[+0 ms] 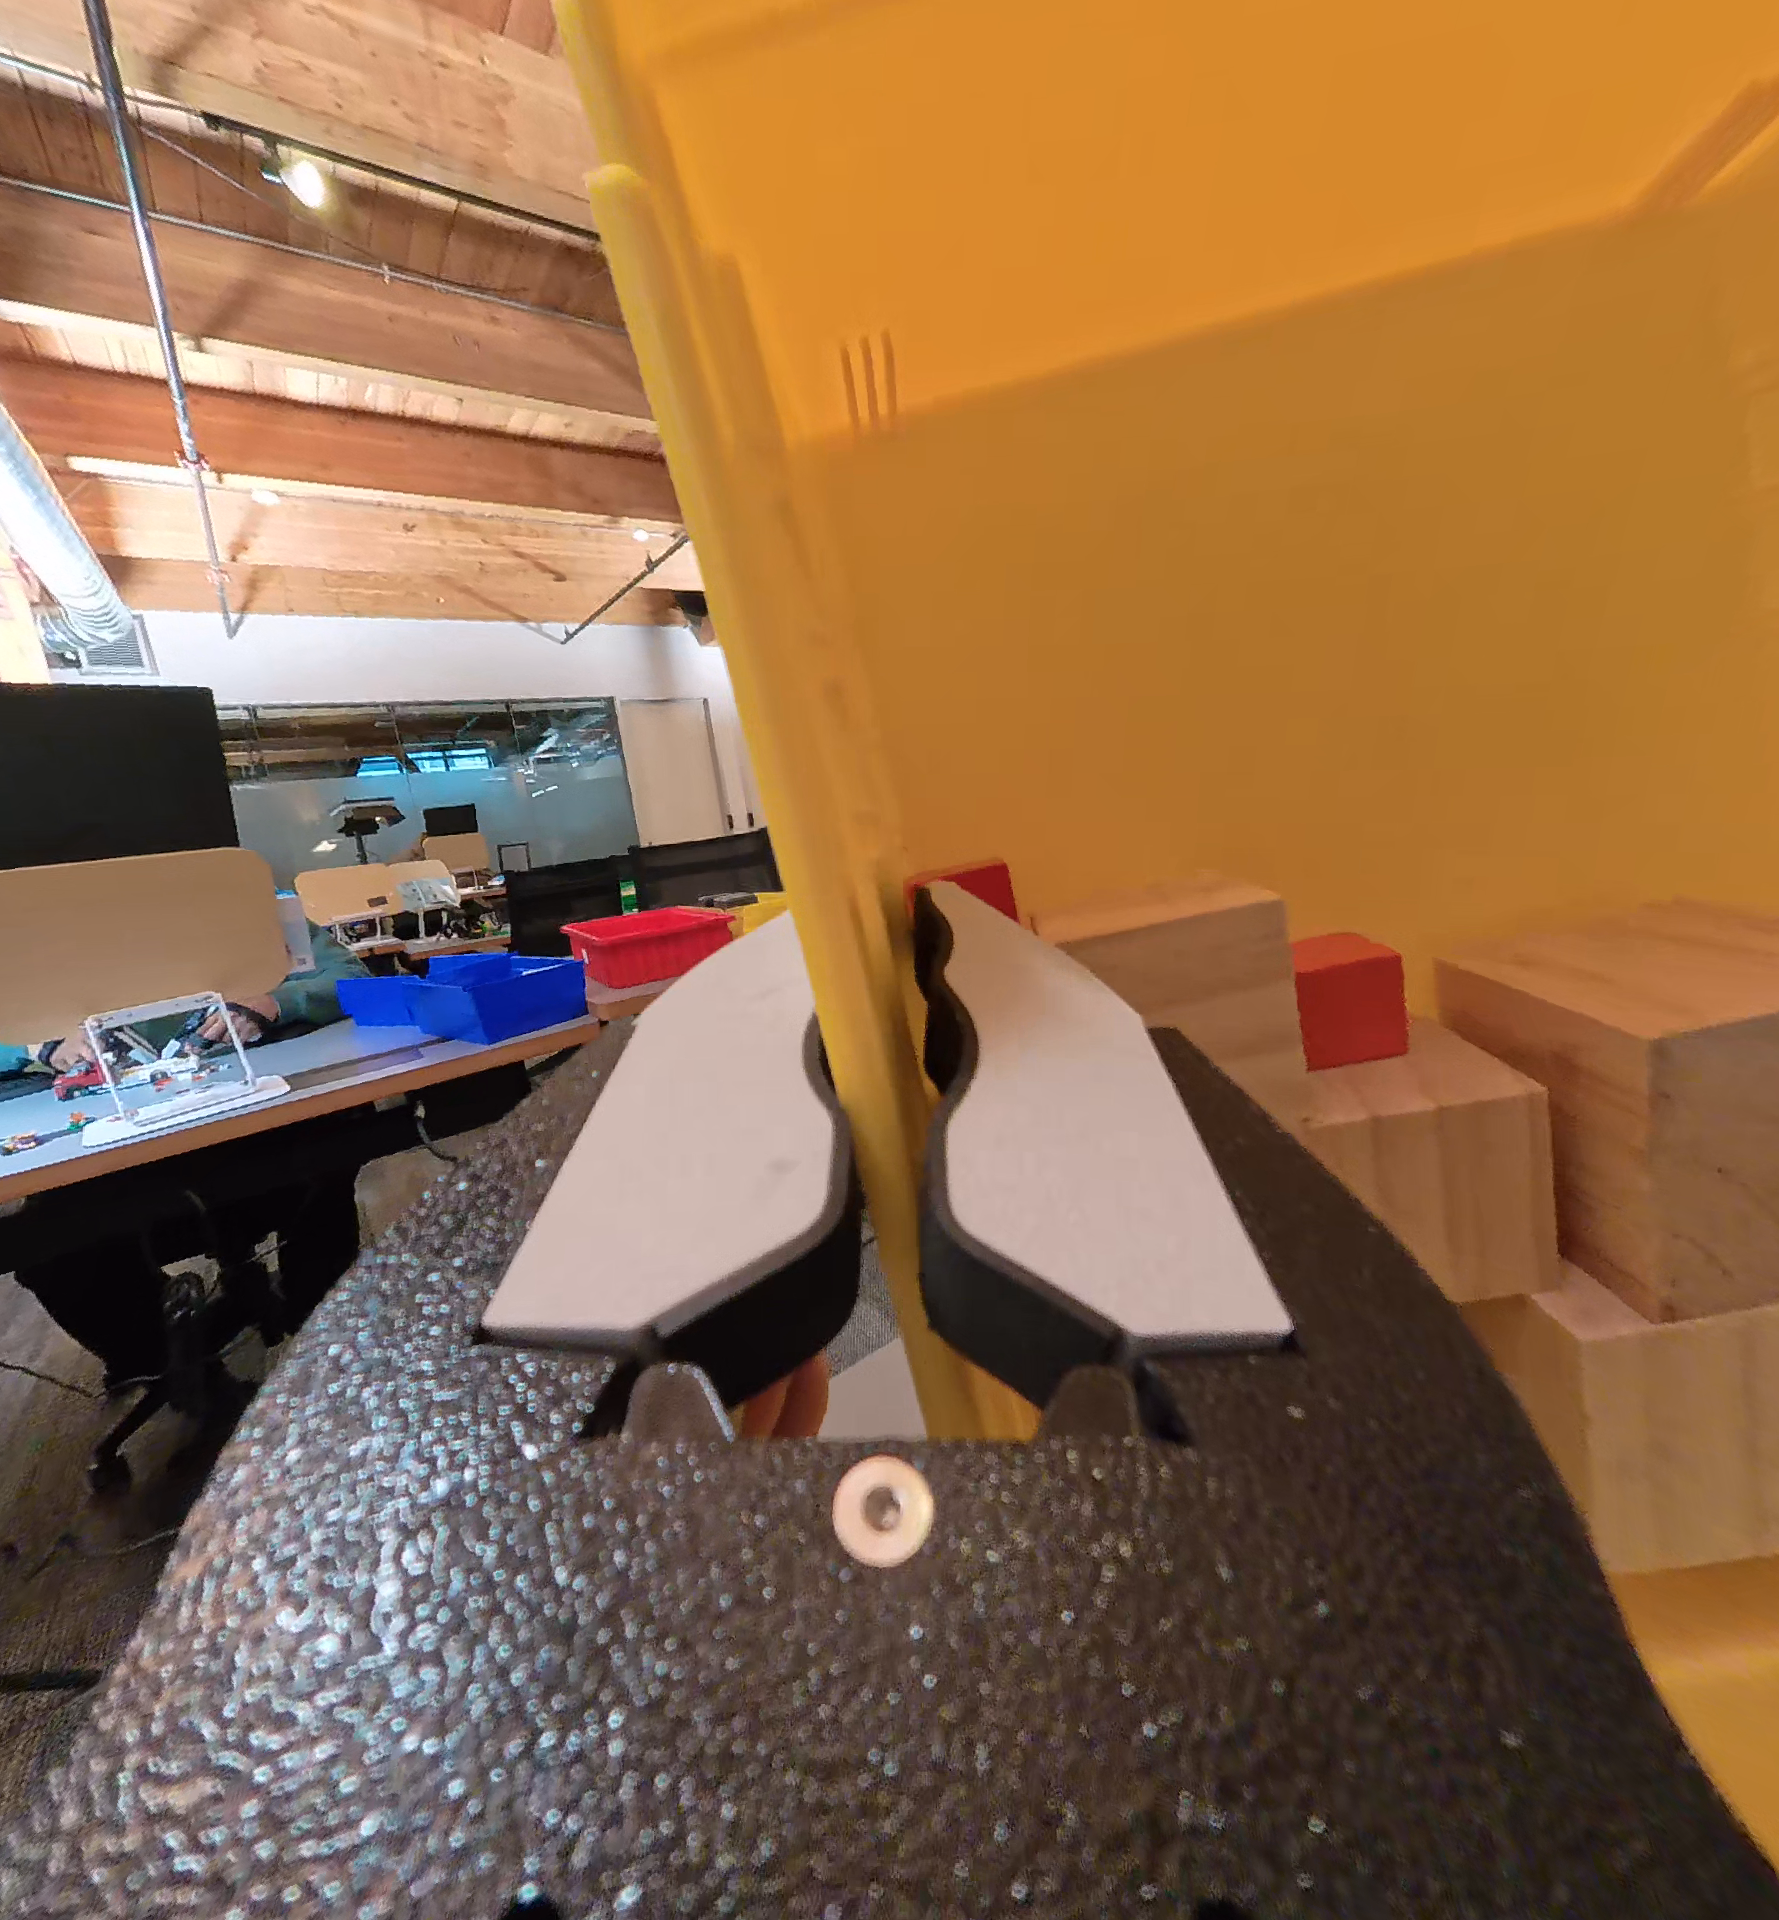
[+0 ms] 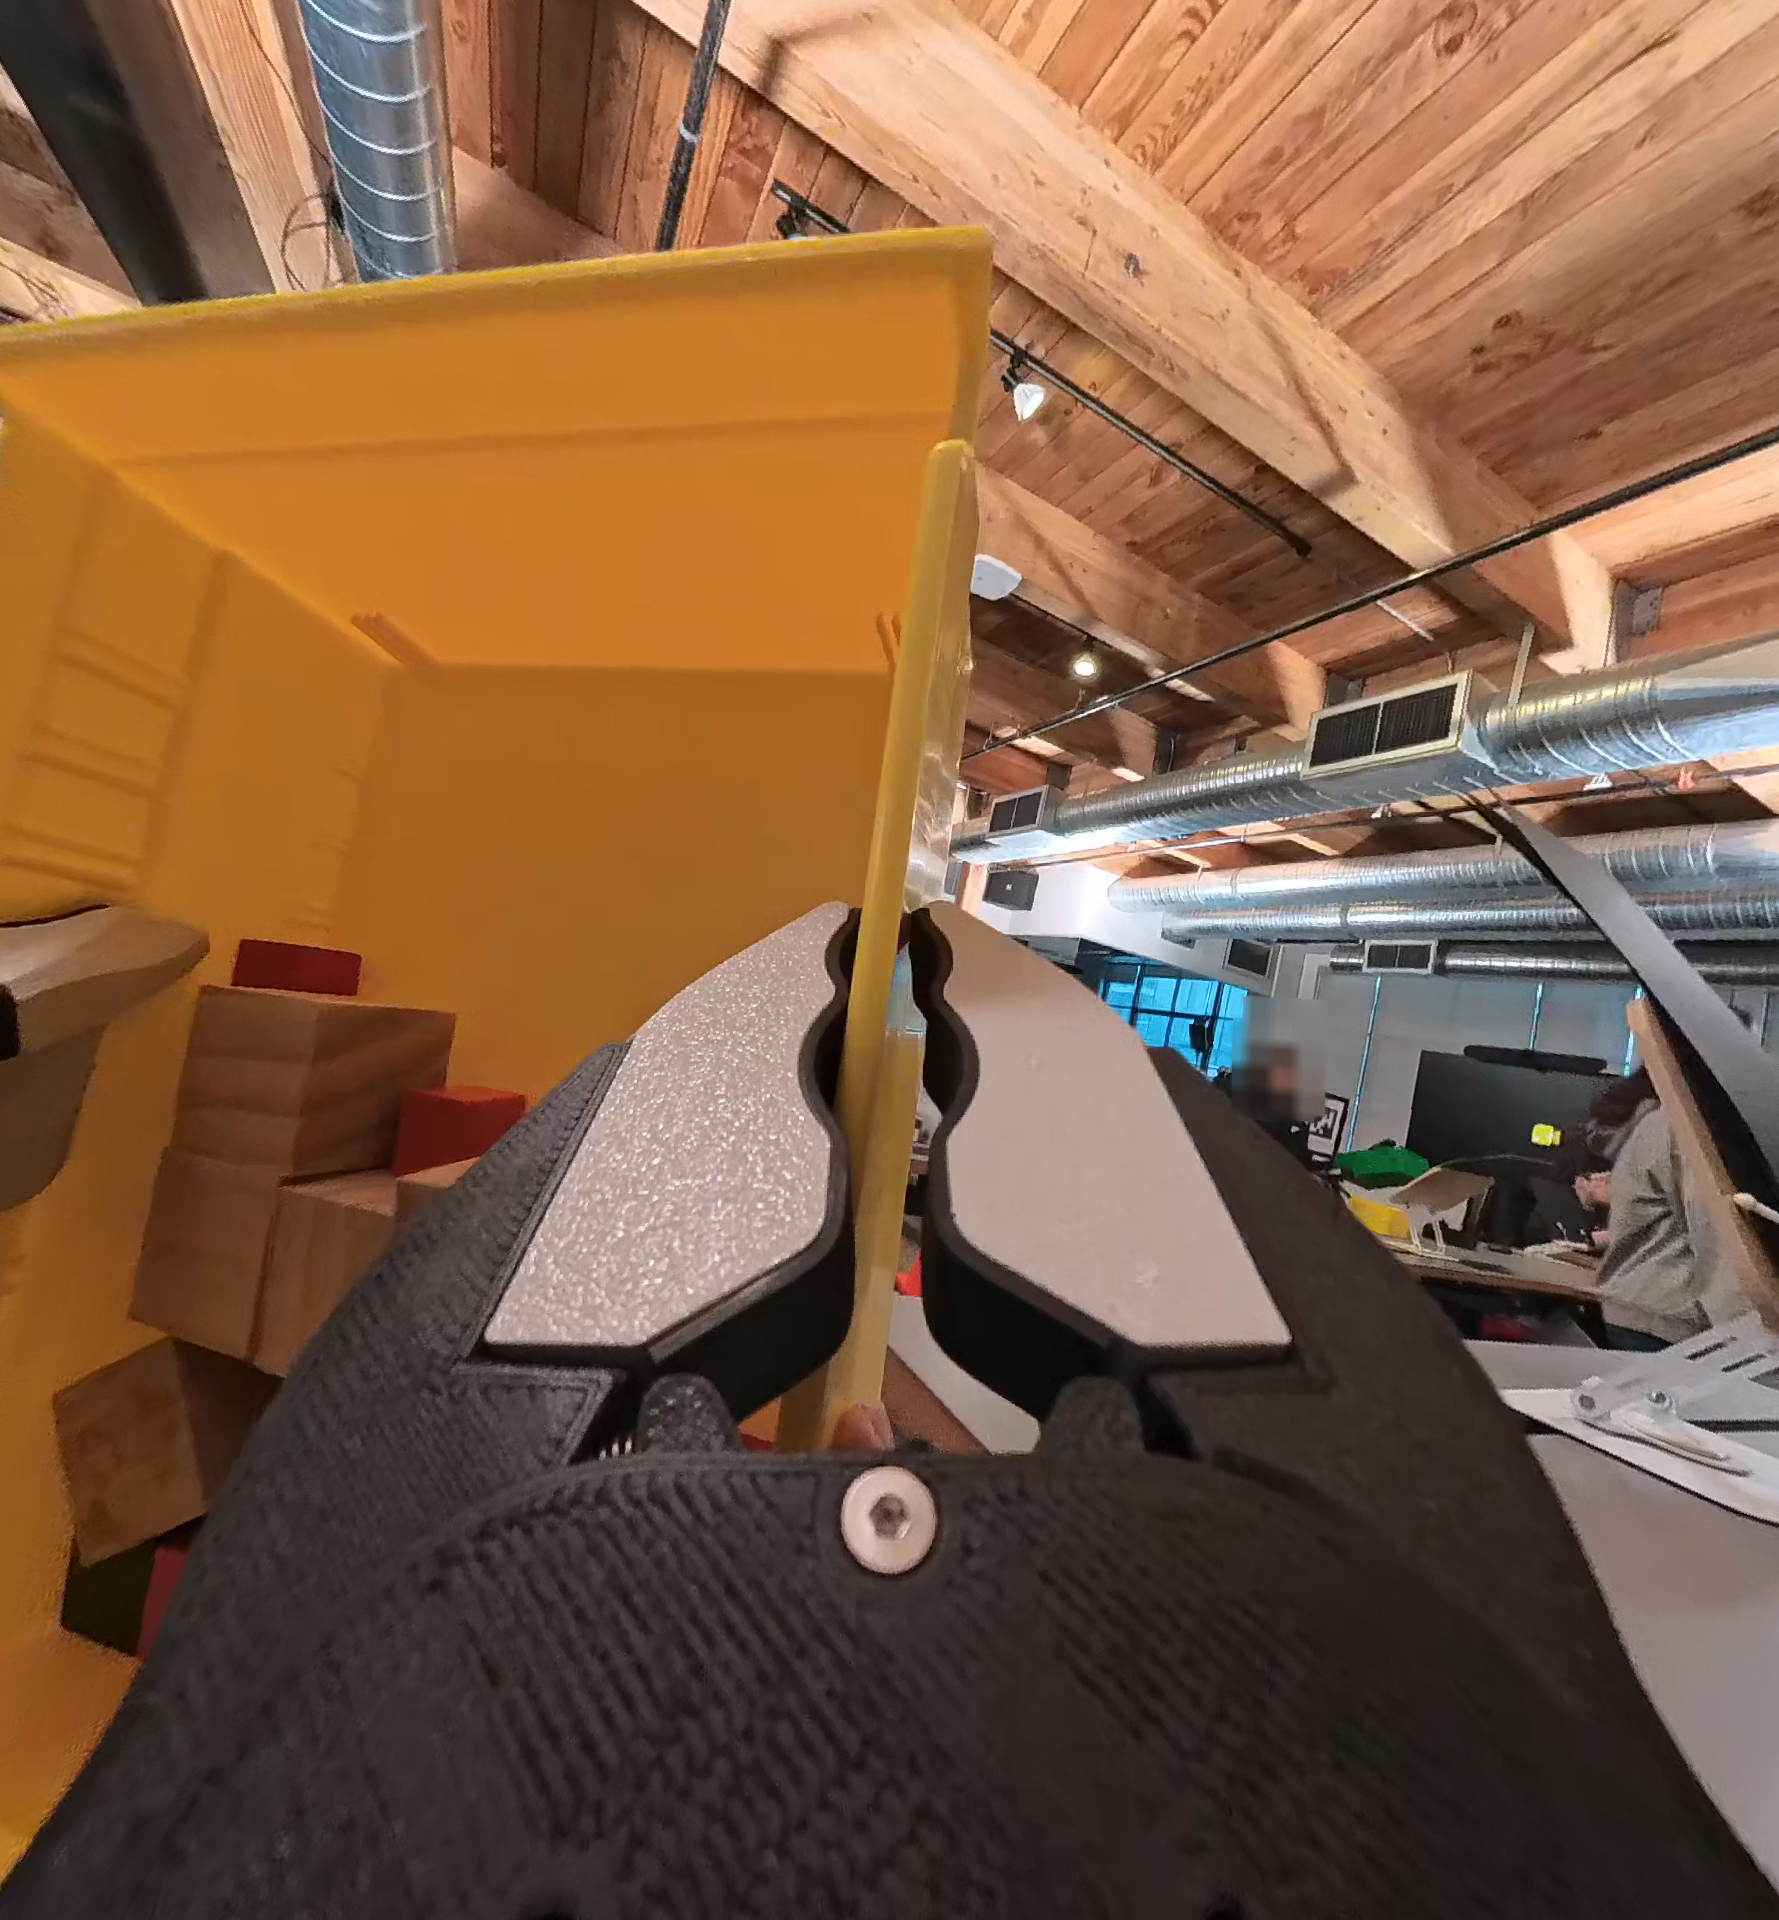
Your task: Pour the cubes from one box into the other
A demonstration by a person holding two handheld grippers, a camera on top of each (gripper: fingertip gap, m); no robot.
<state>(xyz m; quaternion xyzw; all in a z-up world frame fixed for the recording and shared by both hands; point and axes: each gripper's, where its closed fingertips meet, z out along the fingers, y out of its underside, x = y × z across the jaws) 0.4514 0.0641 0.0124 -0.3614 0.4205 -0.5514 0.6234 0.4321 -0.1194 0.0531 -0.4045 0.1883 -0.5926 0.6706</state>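
A yellow plastic box [image 1: 1280, 623] is held up in the air, tilted. My left gripper [image 1: 880, 935] is shut on its left side wall. My right gripper [image 2: 880, 925] is shut on its right side wall [image 2: 874, 1039]. Inside lie several plain wooden cubes [image 1: 1612, 1122] and small red cubes [image 1: 1347, 997], heaped at the low end. They also show in the right wrist view as wooden cubes [image 2: 303, 1081] and red cubes [image 2: 454, 1127]. The left gripper's finger [image 2: 43, 997] shows at the far wall. The other box is out of view.
A grey table [image 1: 241, 1112] behind holds blue bins [image 1: 490, 992], a red bin [image 1: 646, 940] and a stand with a wooden board [image 1: 106, 951]. A white tabletop [image 2: 1643, 1662] lies to my right. People work at desks [image 2: 1643, 1226] far off.
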